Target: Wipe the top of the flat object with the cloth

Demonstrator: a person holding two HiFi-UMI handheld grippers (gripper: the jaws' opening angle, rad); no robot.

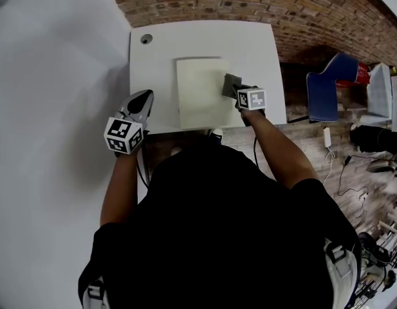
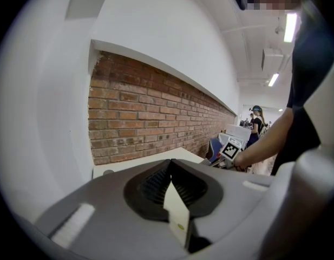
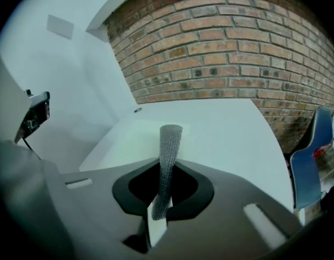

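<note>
A pale, flat rectangular board (image 1: 199,93) lies on the small white table (image 1: 249,44). My right gripper (image 1: 235,94) is shut on a grey cloth (image 1: 231,84), held at the board's right edge. In the right gripper view the grey knitted cloth (image 3: 168,161) stands up from between the closed jaws, with the board (image 3: 139,145) beyond it. My left gripper (image 1: 144,98) hovers at the table's front left corner, left of the board, shut with nothing in it. In the left gripper view its jaws are pressed together.
A round hole (image 1: 146,38) sits in the table's far left corner. A brick wall (image 1: 262,2) runs behind the table. A blue chair (image 1: 330,85) stands to the right, with cables and gear on the wooden floor (image 1: 352,172). A white wall (image 1: 50,108) is on the left.
</note>
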